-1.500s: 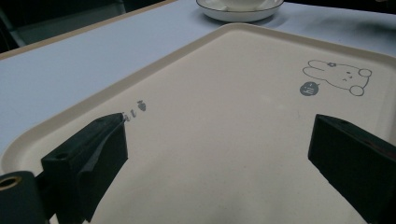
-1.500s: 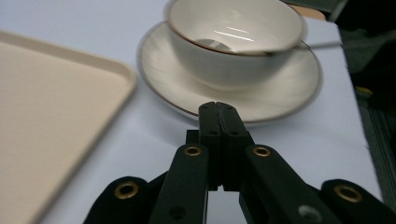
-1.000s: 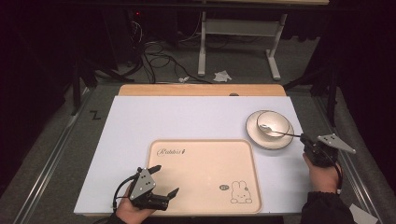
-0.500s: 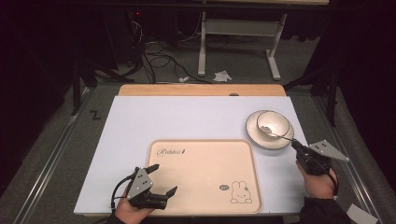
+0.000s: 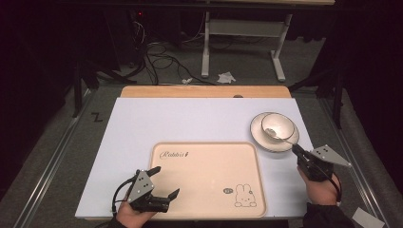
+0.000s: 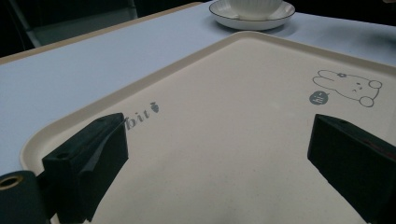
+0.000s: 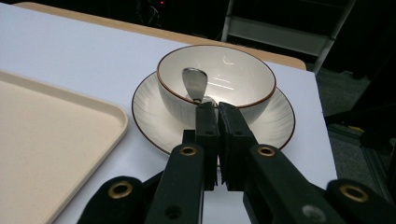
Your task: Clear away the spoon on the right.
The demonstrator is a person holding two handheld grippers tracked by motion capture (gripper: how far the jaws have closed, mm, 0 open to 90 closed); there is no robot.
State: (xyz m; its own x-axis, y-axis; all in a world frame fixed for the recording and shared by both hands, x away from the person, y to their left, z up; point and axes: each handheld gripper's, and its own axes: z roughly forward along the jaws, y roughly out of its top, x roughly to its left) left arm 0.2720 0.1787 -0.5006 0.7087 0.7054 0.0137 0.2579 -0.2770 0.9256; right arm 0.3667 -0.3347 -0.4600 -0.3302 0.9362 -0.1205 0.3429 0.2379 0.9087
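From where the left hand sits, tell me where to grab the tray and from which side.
Take the tray by its raised rim at the near left corner, coming in from the person's side. The rim gives a thin lip to pinch, and the left tongs, open, already sit over that corner.

- Shiny metal spoon (image 7: 195,85): bowl end inside the dish, facing up, handle slanting out over the rim; handle end pinched in the right hand-held gripper (image 7: 217,108).
- White ceramic bowl with thin brown rim (image 7: 233,79): upright, sits centred on the saucer.
- White ribbed saucer with brown rim (image 5: 259,132): flat on the white bench (image 5: 190,118), near its right edge, just beside the beige tray's far right corner.
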